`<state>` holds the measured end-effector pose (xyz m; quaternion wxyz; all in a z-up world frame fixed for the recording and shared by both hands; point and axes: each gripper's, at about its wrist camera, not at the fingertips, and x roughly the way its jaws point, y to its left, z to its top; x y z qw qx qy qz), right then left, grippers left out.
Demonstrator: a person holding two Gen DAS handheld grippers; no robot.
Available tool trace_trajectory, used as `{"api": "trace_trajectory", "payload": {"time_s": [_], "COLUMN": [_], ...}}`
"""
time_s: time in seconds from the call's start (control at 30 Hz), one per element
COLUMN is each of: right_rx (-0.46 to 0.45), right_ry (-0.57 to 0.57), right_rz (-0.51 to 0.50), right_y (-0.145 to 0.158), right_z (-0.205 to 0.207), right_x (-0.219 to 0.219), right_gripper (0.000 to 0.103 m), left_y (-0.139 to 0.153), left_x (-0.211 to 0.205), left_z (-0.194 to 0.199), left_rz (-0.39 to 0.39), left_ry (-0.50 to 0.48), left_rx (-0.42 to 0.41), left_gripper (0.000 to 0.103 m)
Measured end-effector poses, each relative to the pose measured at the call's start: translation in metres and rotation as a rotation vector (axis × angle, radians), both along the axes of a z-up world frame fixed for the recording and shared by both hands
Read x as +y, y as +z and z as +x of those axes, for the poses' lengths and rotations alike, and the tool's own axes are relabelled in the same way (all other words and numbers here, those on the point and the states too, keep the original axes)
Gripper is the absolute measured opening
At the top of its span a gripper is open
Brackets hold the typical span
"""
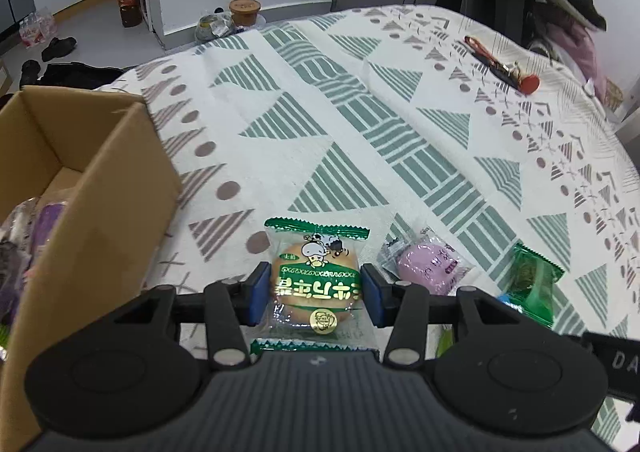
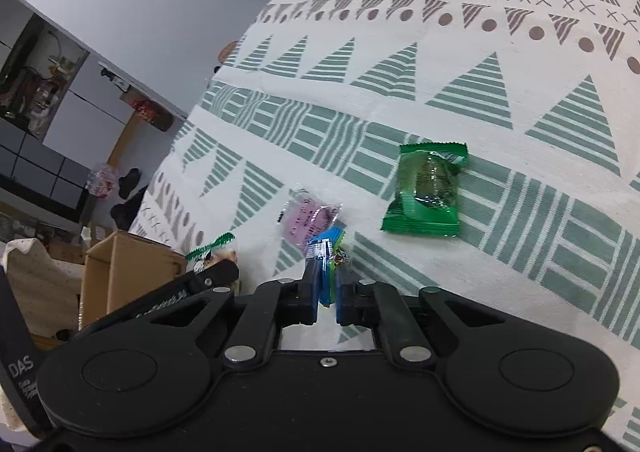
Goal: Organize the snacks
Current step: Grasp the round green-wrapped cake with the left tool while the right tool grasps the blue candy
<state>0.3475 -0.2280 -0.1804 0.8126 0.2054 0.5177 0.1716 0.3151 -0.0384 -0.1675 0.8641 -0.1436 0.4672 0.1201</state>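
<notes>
- Here, the left tool point(image 1: 315, 294) is seen with its blue pads set against both sides of a wrapped round cake point(image 1: 316, 280), a green-trimmed clear packet with a cartoon cow on it; the packet is judged to be gripped, though how firmly the pads press cannot be told.
- The cake packet lies at the near edge of the tabletop point(image 1: 360, 112), just right of an open cardboard box point(image 1: 96, 188) in which purple-wrapped items already rest.
- The right tool point(image 2: 327, 292) is clenched on a thin blue and green sachet point(image 2: 326, 252), which stands on edge between the pads.
- Still to be gathered are a pink sweet in clear film point(image 1: 426, 266), just right of the cake, and a green wrapped snack point(image 2: 428, 188), farther right and apart from the rest.
- All the packets are judged light, soft and slippery in their film; the cake would probably be crushed by a hard squeeze.
- The cake is best taken across its middle, where the body is firm, not by the crimped ends, which would slip.
- A bunch of keys with a red fob point(image 1: 504, 70) lies far off on the cloth and is no part of the task.
</notes>
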Motion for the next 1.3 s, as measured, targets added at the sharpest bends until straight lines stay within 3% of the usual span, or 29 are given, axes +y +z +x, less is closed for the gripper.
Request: {"api": "trace_trajectory", "payload": {"time_s": [0.07,0.27,0.4,0.47,0.57,0.97,1.3], "right_rx": [-0.012,-0.059,-0.044,-0.009,0.000,0.075,0.103], "right_ry": [0.000,0.030,0.021,0.027,0.026,0.016,0.032], "right_rz": [0.019,0.049,0.008,0.005,-0.019,-0.052,-0.094], "right_y": [0.004,0.018,0.018,0.013,0.008,-0.014,-0.027], "right_z": [-0.002,-0.011,-0.011,-0.008,-0.009,-0.002,0.008], "right_x": [0.000,0.007,0.010,0.012,0.018,0.034,0.047], "right_gripper": [0.000,0.000,0.002,0.011,0.059,0.060,0.054], "left_y": [0.006,0.022,0.033,0.037,0.039,0.027,-0.008], "left_x": [0.003,0.010,0.017,0.020,0.025,0.035,0.035], "left_z": [-0.006,-0.022,-0.031,-0.036,-0.042,-0.049,-0.038], "left_rz": [-0.007,-0.021,-0.023,-0.020,-0.022,-0.054,-0.088], "left_ry": [0.006,0.019,0.028,0.032,0.041,0.057,0.025], "left_rx": [-0.008,-0.039,-0.058,-0.065,-0.069,-0.049,0.048], "left_gripper": [0.047,0.047,0.047,0.047,0.047,0.047,0.047]}}
